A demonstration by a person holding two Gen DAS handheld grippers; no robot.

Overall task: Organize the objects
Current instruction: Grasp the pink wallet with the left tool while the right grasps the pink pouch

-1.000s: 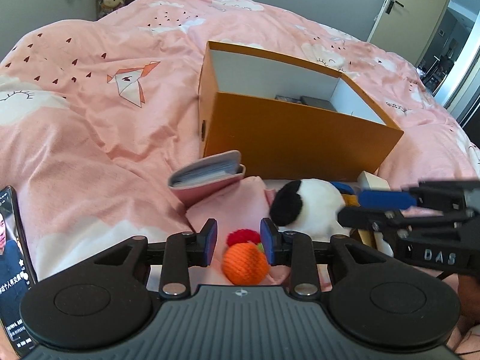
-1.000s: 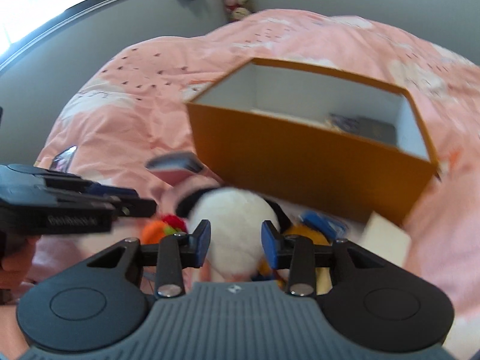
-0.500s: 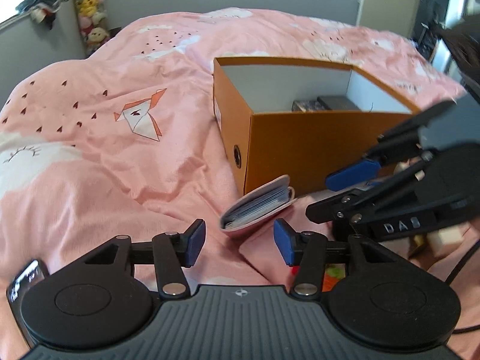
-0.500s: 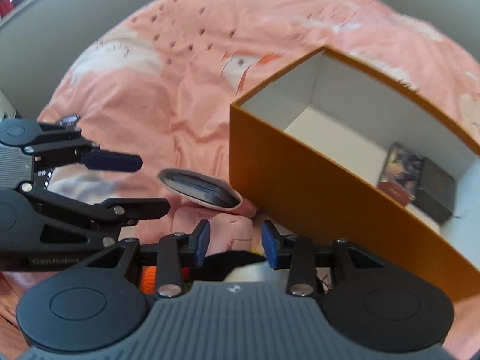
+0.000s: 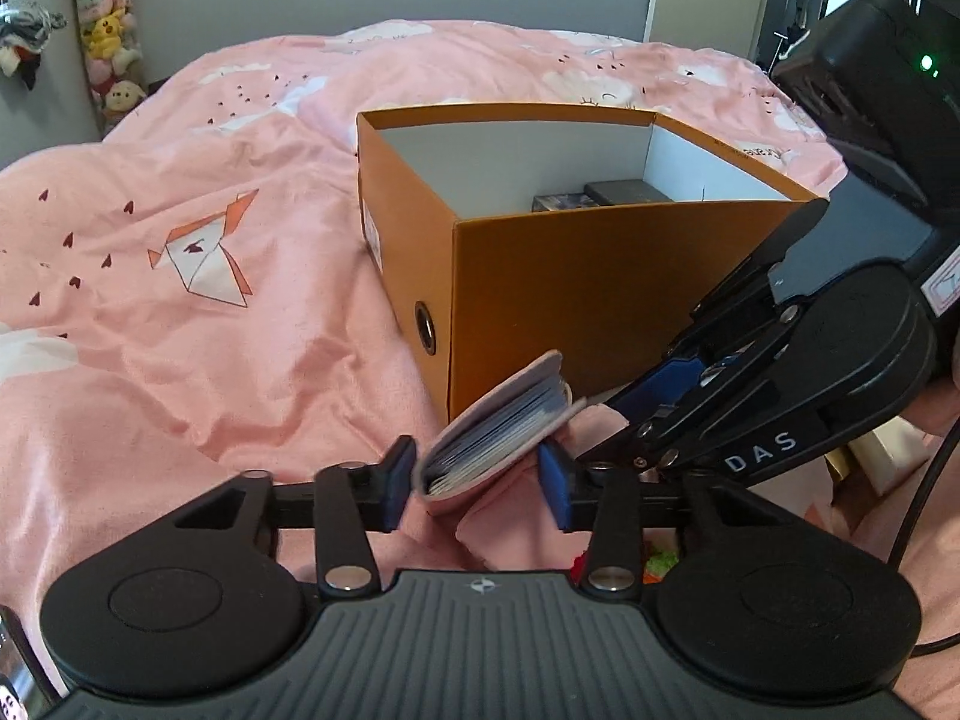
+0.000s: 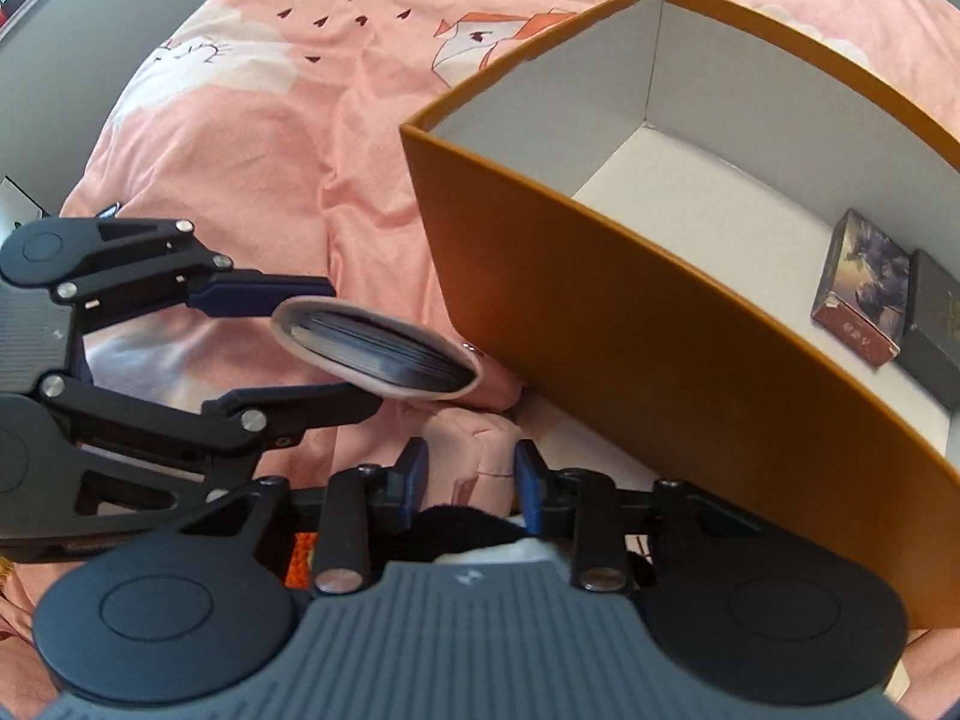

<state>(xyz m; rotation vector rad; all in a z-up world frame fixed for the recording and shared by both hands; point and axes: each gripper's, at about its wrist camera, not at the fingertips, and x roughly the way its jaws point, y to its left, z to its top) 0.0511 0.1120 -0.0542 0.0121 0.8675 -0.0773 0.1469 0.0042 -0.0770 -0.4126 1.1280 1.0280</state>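
- While the left gripper point(image 5: 477, 483) gapes around the wallet point(image 5: 501, 429), unclamped, it looks poised to grab it.
- Wallet lies at the box's point(image 5: 600, 300) 7 o'clock corner.
- Right gripper point(image 6: 470, 483) hangs parted, empty.

Black left gripper point(image 5: 477, 486) — blue pads, silver screws

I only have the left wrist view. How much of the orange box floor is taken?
Observer: Only one end. A printed pack and a dark pack lie side by side there; the rest of the orange box floor is bare white.
Operator: What's under the right hand-held gripper?
Observer: A black-and-white plush sits just beneath it, and a fold of the pink duvet pokes up between its jaws.
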